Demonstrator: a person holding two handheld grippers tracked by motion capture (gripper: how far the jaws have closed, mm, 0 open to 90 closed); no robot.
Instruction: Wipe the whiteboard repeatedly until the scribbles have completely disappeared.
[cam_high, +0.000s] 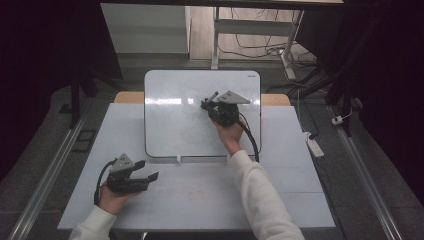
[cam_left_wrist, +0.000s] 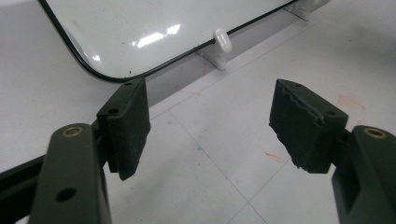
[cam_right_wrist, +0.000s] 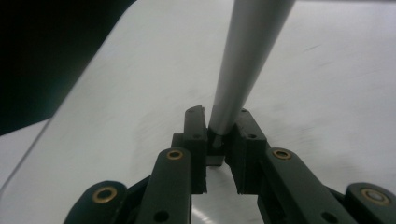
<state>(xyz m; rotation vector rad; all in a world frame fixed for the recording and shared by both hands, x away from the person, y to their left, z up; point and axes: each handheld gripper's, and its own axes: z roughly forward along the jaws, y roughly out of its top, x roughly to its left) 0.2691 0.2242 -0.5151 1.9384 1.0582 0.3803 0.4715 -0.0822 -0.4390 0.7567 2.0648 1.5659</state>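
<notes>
Grey and slim, the pen (cam_right_wrist: 247, 60) stands clamped between the closed jaws of the right gripper (cam_right_wrist: 223, 123), running up and away from them in the right gripper view. In the high view that gripper (cam_high: 214, 102) is over the whiteboard (cam_high: 170, 125), toward its 2 o'clock corner (the pen's tip is too small to make out there). The left gripper (cam_high: 149, 170) rests at about 7 o'clock on the table (cam_high: 210, 195), jaws wide apart and holding nothing, just off the whiteboard's (cam_left_wrist: 140, 32) near edge, its pads (cam_left_wrist: 126, 126) above bare tabletop.
</notes>
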